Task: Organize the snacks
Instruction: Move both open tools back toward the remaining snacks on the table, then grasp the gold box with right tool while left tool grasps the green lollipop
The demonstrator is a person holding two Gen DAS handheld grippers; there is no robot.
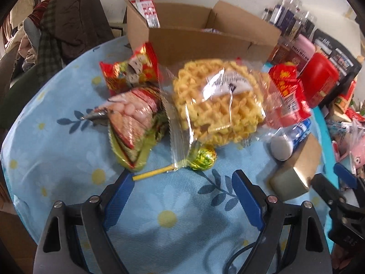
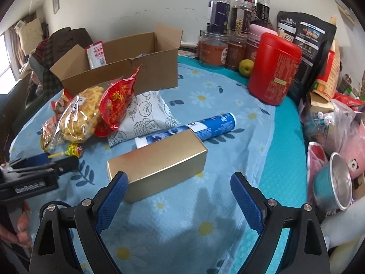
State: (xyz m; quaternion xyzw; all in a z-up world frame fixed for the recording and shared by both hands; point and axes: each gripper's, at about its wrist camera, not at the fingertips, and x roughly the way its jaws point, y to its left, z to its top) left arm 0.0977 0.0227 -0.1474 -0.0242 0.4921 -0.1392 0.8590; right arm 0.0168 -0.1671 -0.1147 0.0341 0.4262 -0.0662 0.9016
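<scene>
Left wrist view: left claw [image 1: 182, 185] spread wide, holding nothing, above the worktop [image 1: 57, 150] — lollipop [image 1: 200, 157] and waffle bag [image 1: 219, 100] just ahead, cardboard box [image 1: 194, 43] behind. Right wrist view: right claw [image 2: 180, 187] wide, empty — gold box [image 2: 157, 166] just beside its left finger, blue tube [image 2: 205, 125] beyond.

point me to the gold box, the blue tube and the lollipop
gold box [image 2: 157, 164], right wrist view, on its top face.
blue tube [image 2: 214, 123], right wrist view, on the blue label mid-body.
lollipop [image 1: 203, 157], left wrist view, on the foil-wrapped head.
</scene>
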